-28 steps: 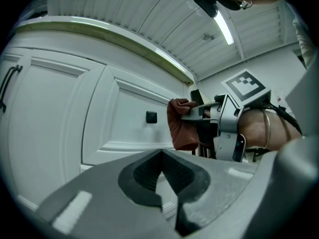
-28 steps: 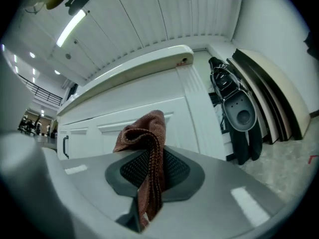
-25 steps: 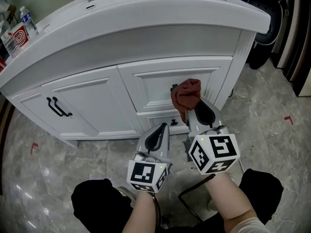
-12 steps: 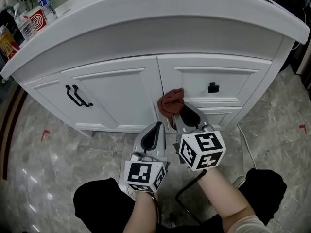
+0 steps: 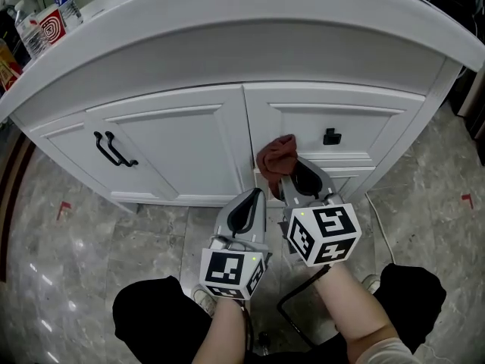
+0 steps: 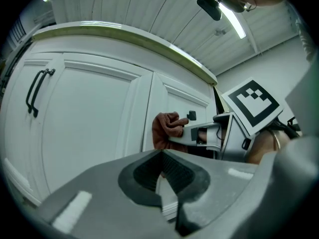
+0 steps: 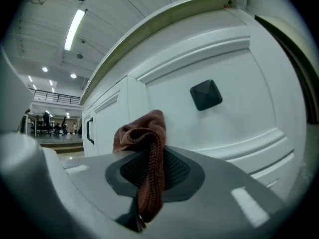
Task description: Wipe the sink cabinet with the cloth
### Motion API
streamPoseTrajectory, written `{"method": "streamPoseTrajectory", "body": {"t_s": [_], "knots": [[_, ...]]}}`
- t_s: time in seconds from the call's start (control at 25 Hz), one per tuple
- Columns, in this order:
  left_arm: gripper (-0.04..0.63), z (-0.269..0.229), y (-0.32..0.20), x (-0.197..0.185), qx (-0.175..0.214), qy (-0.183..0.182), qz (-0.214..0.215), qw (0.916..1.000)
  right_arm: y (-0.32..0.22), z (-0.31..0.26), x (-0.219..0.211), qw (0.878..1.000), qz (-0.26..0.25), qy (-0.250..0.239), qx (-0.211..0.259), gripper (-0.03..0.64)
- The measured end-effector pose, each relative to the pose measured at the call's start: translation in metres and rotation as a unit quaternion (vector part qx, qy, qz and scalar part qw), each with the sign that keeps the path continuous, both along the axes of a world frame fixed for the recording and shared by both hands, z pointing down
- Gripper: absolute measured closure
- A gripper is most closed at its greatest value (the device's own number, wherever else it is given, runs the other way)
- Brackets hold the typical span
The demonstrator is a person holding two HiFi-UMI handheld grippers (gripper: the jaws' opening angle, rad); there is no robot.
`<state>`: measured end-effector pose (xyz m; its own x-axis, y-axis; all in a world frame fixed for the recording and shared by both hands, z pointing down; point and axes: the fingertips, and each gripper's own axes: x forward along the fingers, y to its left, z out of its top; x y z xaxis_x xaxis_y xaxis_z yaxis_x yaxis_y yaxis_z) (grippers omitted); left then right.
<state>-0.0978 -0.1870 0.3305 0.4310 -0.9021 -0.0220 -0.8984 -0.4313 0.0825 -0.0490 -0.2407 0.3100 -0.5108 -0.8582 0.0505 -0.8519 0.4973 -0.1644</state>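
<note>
Marble floor (image 5: pixel 91 230), bottles (image 5: pixel 67 6) atop sink cabinet (image 5: pixel 178 146)

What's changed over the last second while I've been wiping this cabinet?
The right claw swept the cloth leftward across the drawer front, from the black knob to the edge beside the door. It stays shut on the cloth; the left claw stays shut and empty.

Glossy grey marble-look floor (image 5: pixel 91 233) spreads before the white sink cabinet (image 5: pixel 174 142); a small red tape mark (image 5: pixel 64 207) lies on it left of the cabinet, another (image 5: pixel 466 200) to the right; a white cable (image 5: pixel 383 233) trails near the cabinet's right foot; above the cabinet, a white panelled ceiling (image 7: pixel 114 9) carries a long strip light (image 7: pixel 75 28); round lamps (image 7: pixel 45 69) glow beyond the cabinet's left end.
</note>
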Motion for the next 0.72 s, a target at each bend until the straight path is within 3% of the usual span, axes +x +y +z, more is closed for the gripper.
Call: {"method": "streamPoseTrajectory", "body": {"t_s": [0.72], "knots": [[0.594, 0.002, 0.001, 0.080, 0.000, 0.001, 0.062, 0.9981, -0.003, -0.003, 0.137, 0.993, 0.120, 0.004, -0.009, 0.531]]}}
